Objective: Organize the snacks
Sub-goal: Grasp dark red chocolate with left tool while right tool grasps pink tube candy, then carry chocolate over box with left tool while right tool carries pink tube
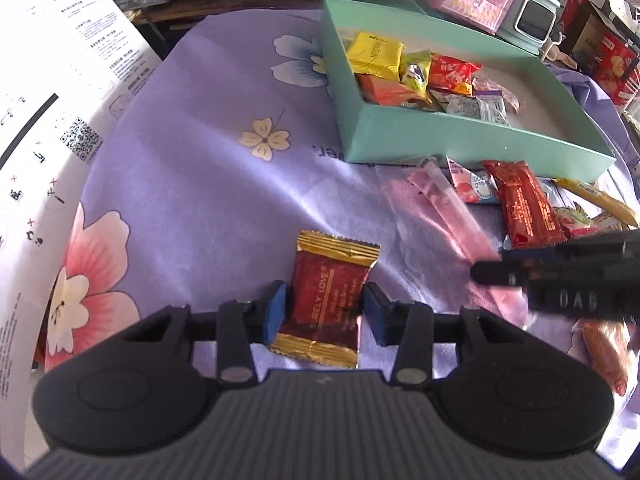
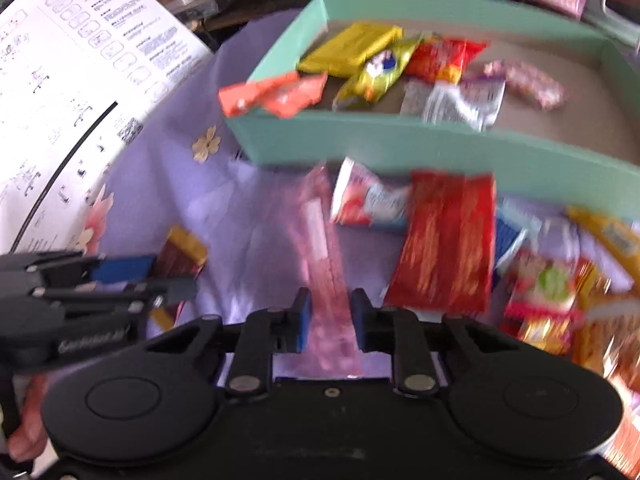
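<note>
A dark red and gold snack packet [image 1: 326, 304] lies on the purple flowered cloth between the blue pads of my left gripper [image 1: 325, 312]; the jaws stand open on either side of it. A long pink translucent wrapper [image 2: 326, 264] lies between the pads of my right gripper [image 2: 330, 320], whose jaws are open and close to its sides. The mint green box [image 1: 460, 140] at the back right holds several packets. The right gripper also shows in the left wrist view [image 1: 560, 280], over the pink wrapper [image 1: 444, 216].
Loose snacks lie in front of the box: a red packet [image 2: 448, 244], a strawberry packet [image 2: 372, 200], a yellow stick [image 2: 612, 236]. A white printed sheet [image 1: 52, 128] rises on the left. Cluttered boxes [image 1: 600, 48] stand behind. My left gripper shows at the left [image 2: 120, 280].
</note>
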Action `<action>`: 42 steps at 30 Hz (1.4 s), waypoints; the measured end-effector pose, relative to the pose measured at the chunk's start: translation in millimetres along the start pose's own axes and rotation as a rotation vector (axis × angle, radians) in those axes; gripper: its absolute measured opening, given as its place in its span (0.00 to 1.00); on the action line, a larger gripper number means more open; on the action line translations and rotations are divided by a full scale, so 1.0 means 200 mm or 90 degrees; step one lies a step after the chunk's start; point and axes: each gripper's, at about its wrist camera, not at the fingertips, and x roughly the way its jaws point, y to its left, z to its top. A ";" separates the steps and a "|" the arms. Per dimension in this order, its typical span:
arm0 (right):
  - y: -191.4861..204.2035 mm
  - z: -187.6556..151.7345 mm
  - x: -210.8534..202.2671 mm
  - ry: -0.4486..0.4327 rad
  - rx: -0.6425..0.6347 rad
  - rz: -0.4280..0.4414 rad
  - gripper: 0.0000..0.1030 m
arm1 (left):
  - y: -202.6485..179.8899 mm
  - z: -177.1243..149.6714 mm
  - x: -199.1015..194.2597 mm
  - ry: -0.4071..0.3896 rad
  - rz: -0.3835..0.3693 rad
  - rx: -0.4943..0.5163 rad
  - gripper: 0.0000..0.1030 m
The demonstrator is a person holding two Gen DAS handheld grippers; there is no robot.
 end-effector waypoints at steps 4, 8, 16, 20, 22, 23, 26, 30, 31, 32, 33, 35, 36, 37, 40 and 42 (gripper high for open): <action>0.06 0.02 0.01 0.003 -0.024 -0.028 0.22 | 0.00 0.00 0.00 -0.001 0.000 -0.001 0.43; 0.08 0.06 0.03 -0.003 -0.041 -0.037 0.23 | 0.02 0.01 0.01 -0.004 0.000 -0.007 0.43; 0.14 0.04 0.07 -0.049 -0.087 -0.076 0.17 | 0.00 0.02 0.02 -0.008 0.037 0.017 0.36; 0.10 0.03 0.03 -0.043 -0.037 -0.024 0.16 | 0.02 0.03 0.00 -0.002 0.036 -0.004 0.36; 0.09 0.02 0.01 -0.042 -0.019 -0.014 0.16 | 0.03 0.03 -0.01 -0.001 0.033 -0.013 0.36; 0.07 0.01 0.00 -0.041 -0.009 -0.006 0.16 | 0.03 0.04 -0.02 -0.001 0.031 -0.016 0.36; 0.03 0.00 -0.04 -0.047 0.022 0.015 0.16 | 0.02 0.05 -0.07 -0.010 0.026 -0.019 0.36; 0.00 -0.01 -0.11 -0.062 0.040 0.031 0.16 | -0.02 0.08 -0.15 -0.028 0.023 -0.012 0.36; -0.01 -0.01 -0.12 -0.068 0.042 0.033 0.16 | -0.03 0.09 -0.17 -0.032 0.022 -0.009 0.36; -0.01 -0.01 -0.15 -0.074 0.043 0.034 0.16 | -0.04 0.10 -0.19 -0.035 0.022 -0.007 0.36; -0.02 -0.01 -0.17 -0.082 0.044 0.037 0.16 | -0.06 0.11 -0.21 -0.040 0.021 -0.006 0.36; -0.04 -0.02 -0.23 -0.097 0.046 0.040 0.16 | -0.09 0.14 -0.24 -0.049 0.016 -0.003 0.36; -0.05 -0.02 -0.26 -0.108 0.046 0.040 0.16 | -0.11 0.16 -0.26 -0.054 0.014 -0.001 0.36; -0.05 -0.02 -0.28 -0.115 0.047 0.040 0.16 | -0.13 0.17 -0.28 -0.060 0.012 0.003 0.36; -0.11 0.01 -0.35 -0.139 0.059 0.042 0.16 | -0.19 0.25 -0.33 -0.077 0.008 0.018 0.36; -0.17 0.03 -0.40 -0.156 0.069 0.037 0.16 | -0.24 0.32 -0.35 -0.091 0.009 0.030 0.36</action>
